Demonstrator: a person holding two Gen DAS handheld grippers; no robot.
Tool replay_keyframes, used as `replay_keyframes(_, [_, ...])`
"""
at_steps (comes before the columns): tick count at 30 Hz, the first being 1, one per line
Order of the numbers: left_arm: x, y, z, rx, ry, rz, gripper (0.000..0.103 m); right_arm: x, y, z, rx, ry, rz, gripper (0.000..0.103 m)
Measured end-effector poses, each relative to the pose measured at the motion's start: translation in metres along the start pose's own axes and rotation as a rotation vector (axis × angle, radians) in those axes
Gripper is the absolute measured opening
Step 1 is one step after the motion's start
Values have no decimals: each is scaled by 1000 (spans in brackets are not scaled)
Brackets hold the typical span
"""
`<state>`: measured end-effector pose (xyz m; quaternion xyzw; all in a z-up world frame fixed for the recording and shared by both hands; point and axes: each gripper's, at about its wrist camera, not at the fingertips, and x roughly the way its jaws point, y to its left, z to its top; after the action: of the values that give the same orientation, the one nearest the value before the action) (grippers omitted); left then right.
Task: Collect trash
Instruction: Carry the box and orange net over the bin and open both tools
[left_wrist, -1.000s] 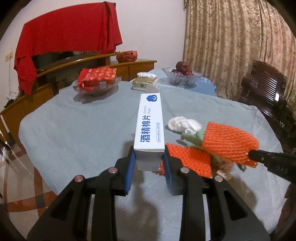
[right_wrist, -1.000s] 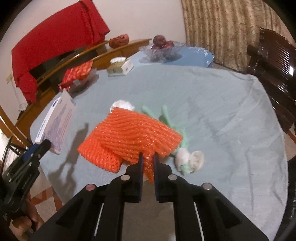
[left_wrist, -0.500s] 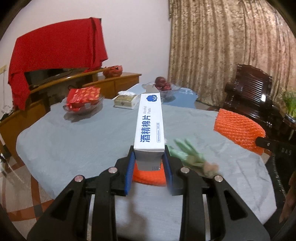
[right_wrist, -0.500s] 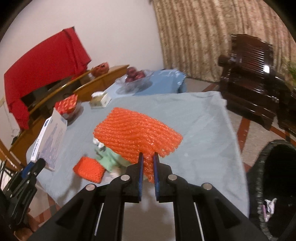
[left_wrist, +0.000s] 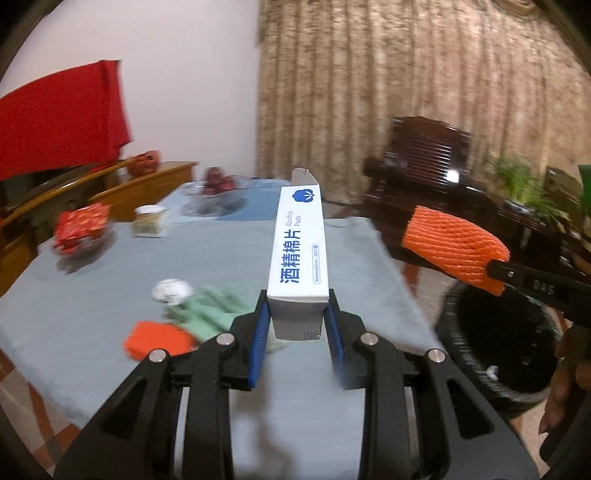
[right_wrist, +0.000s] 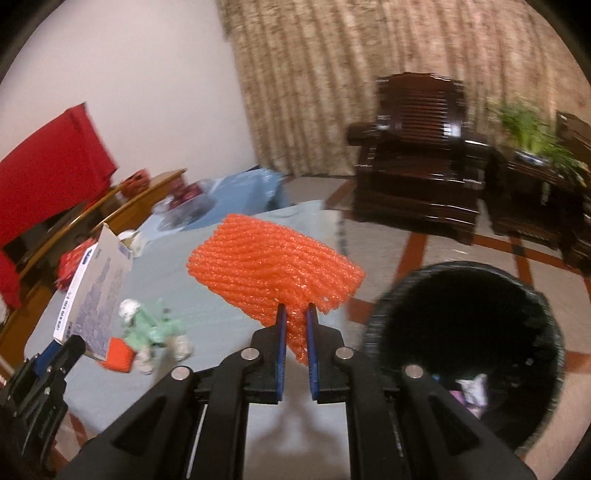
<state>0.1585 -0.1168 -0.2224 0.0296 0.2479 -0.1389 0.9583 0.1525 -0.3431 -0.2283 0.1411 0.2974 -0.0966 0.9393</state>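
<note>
My left gripper (left_wrist: 297, 325) is shut on a white alcohol-pads box (left_wrist: 300, 254) with blue print, held lengthwise above the table. My right gripper (right_wrist: 294, 325) is shut on an orange foam net (right_wrist: 273, 267), held in the air between the table edge and a black trash bin (right_wrist: 465, 347). From the left wrist view the foam net (left_wrist: 452, 249) hangs above the bin (left_wrist: 495, 339) at the right. On the grey tablecloth (left_wrist: 92, 306) lie a second orange net (left_wrist: 157, 338), a green glove (left_wrist: 210, 310) and a white crumpled tissue (left_wrist: 171, 290).
Behind the table a dark wooden armchair (right_wrist: 417, 147) stands before a beige curtain (right_wrist: 332, 74). At the table's far side sit a red packet in a glass dish (left_wrist: 81, 229), a small tissue box (left_wrist: 147, 219) and a fruit bowl (left_wrist: 218, 184). A wooden sideboard (left_wrist: 155, 184) lines the left wall.
Both grippers have swung right and upward with their loads. The orange net left the table and now hangs near the bin, which has come into view. The remaining trash stays on the cloth.
</note>
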Motion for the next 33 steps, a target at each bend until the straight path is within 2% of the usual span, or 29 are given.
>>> replay_keyframes(7, [24,-89,6,47,17,-158,28,-23,-80,-2,74,-26,-118,10])
replay_keyframes(12, [40,-136,4,80,29,-230,28,-33,-133,-7,130,-30,-195,10])
replay_keyframes(18, [56,-188,-6,109,66,-314,29,-38,-179,-18,179,-23,-251,10])
replay_keyframes(20, [67,-205,-12,123,95,-337,30,-34,-191,-20,198,-3,-262,12])
replay_keyframes(23, [81,-227,-24,164,143,-374,35,-25,-206,-24,229,35,-287,28])
replay_keyframes(24, [82,-230,-28,175,146,-373,38,-25,-209,-28,237,38,-293,34])
replay_keyframes(26, [85,-230,-35,188,153,-371,44,-28,-214,-35,242,40,-298,36])
replay_keyframes(28, [86,-221,-39,181,163,-364,46,-30,-216,-41,249,44,-298,37])
replay_keyframes(30, [86,-210,-39,171,158,-340,51,-28,-216,-42,258,48,-287,37])
replay_keyframes(32, [84,-190,-36,156,140,-289,62,-29,-210,-42,257,49,-273,37])
replay_keyframes(33, [82,-177,-35,146,133,-266,64,-27,-203,-40,246,49,-258,37])
